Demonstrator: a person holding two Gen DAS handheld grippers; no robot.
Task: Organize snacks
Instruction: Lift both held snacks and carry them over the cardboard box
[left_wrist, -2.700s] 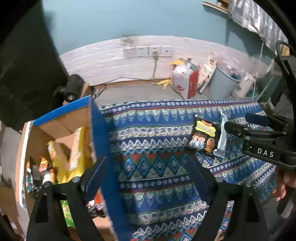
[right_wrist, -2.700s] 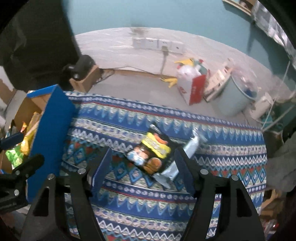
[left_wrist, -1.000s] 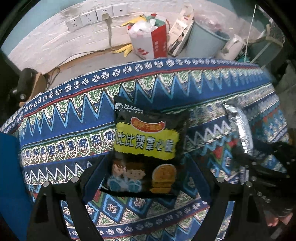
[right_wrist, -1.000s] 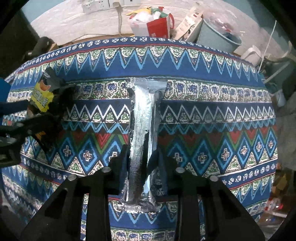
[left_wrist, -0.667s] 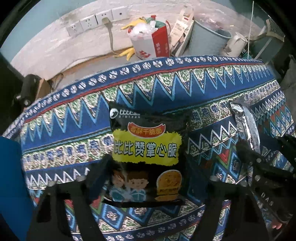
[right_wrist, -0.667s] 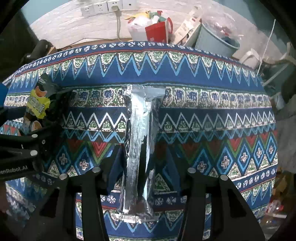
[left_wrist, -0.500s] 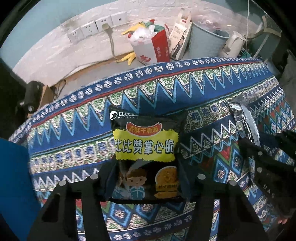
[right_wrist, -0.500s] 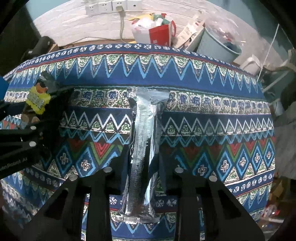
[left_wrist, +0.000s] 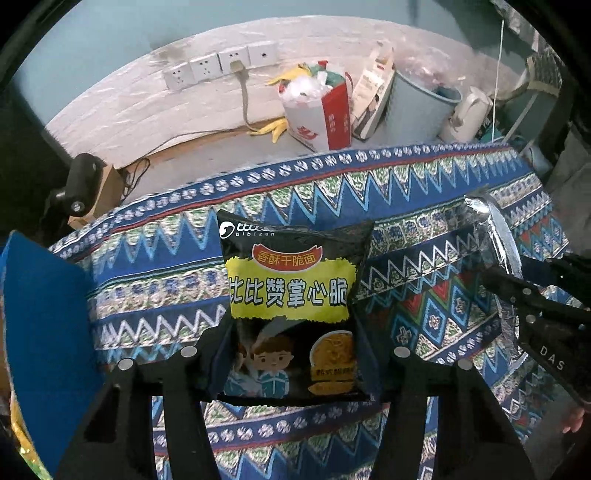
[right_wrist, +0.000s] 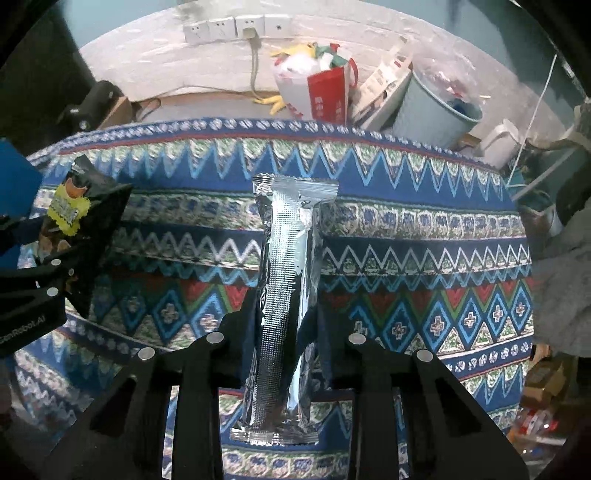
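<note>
The left hand-held gripper (left_wrist: 291, 354) points level across the patterned tabletop (left_wrist: 155, 288), its fingers clamped on the lower sides of a black noodle-snack bag (left_wrist: 290, 299). Alongside, the right hand-held gripper (right_wrist: 286, 336) pinches an upright silver packet (right_wrist: 286, 295) above the cloth.

Lived-in home room: ahead of the tongs we see a patterned tablecloth (left_wrist: 184, 280), wall sockets (left_wrist: 221, 64), stuffed rubbish bag (left_wrist: 317, 107), bin (left_wrist: 417, 107), kettle (left_wrist: 467, 114).
</note>
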